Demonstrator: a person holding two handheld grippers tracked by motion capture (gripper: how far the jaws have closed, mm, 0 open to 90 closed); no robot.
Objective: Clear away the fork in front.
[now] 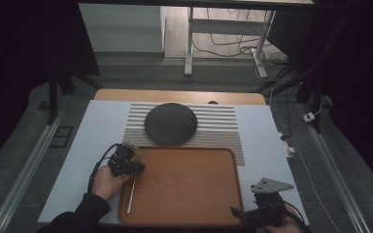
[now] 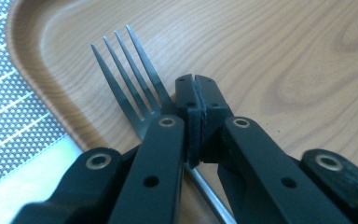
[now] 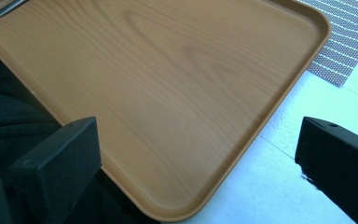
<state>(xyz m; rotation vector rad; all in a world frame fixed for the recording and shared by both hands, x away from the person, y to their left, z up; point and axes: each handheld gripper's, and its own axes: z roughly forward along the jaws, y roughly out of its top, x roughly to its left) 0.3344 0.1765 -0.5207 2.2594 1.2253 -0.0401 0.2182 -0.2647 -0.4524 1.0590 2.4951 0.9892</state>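
- My left gripper (image 2: 196, 88) has its jaws pressed fully together, pad against pad, with nothing between them; the tips sit right beside the neck of the fork (image 2: 131, 77), on its right in my left gripper view.
- The fork lies flat on the wooden tray (image 2: 284, 56), near its left rim, tines pointing away from me and its handle (image 1: 131, 194) running back toward my side in the high view.
- My left hand (image 1: 108, 180) rests at the tray's left edge.
- My right gripper (image 3: 200, 154) stands wide open, touching nothing, over the tray's near right corner (image 3: 177, 212) and the white table cover (image 3: 279, 186).
- Beyond the tray lies a striped placemat (image 1: 213, 121) with a dark round mat (image 1: 170, 123) on it.
- The white cover sits on a wooden table (image 1: 175, 95); behind it are a grey floor, a white desk frame (image 1: 190, 43) and loose cables (image 1: 233, 48).
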